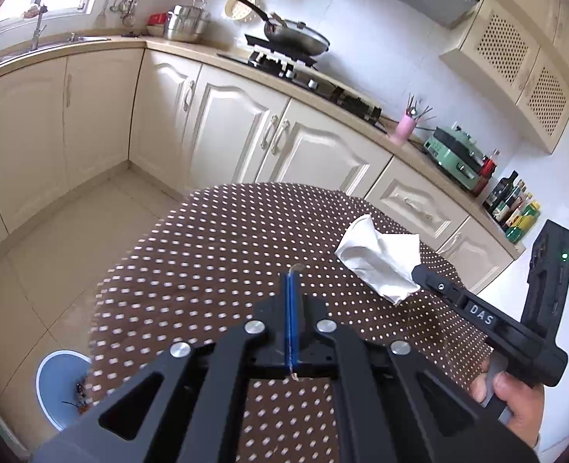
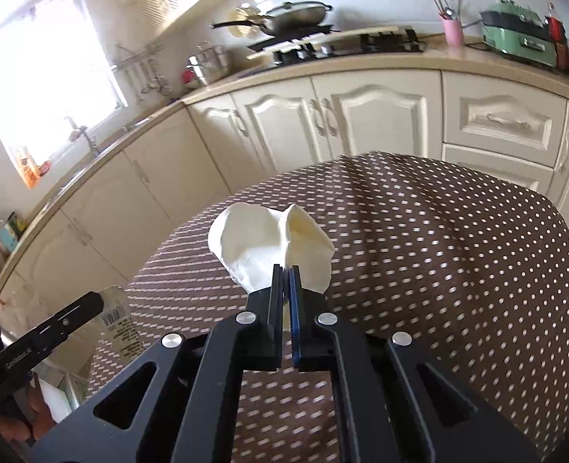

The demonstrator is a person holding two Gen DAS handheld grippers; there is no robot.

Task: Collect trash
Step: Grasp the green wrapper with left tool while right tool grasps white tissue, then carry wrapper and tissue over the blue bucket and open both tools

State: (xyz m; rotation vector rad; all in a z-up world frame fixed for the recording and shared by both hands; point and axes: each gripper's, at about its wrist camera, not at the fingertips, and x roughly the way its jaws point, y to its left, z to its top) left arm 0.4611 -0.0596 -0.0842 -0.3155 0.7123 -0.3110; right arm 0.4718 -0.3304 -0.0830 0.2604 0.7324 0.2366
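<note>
A crushed white paper cup (image 2: 261, 243) hangs above the brown polka-dot tablecloth (image 2: 438, 270), and my right gripper (image 2: 286, 270) is shut on its lower edge. In the left wrist view the same cup (image 1: 377, 260) sticks out from the right gripper (image 1: 417, 270) at the right. My left gripper (image 1: 292, 276) is shut on a thin clear plastic wrapper, of which only the edge shows between the pads. The right wrist view shows that wrapper (image 2: 120, 328), printed with a barcode, hanging from the left gripper (image 2: 98, 301) at the table's left edge.
A blue bin (image 1: 49, 366) with some trash inside stands on the tiled floor, left of the table. Cream cabinets and a counter (image 1: 191, 52) with a stove and wok (image 1: 296, 38) run behind. A person's hand (image 1: 515, 397) holds the right gripper's handle.
</note>
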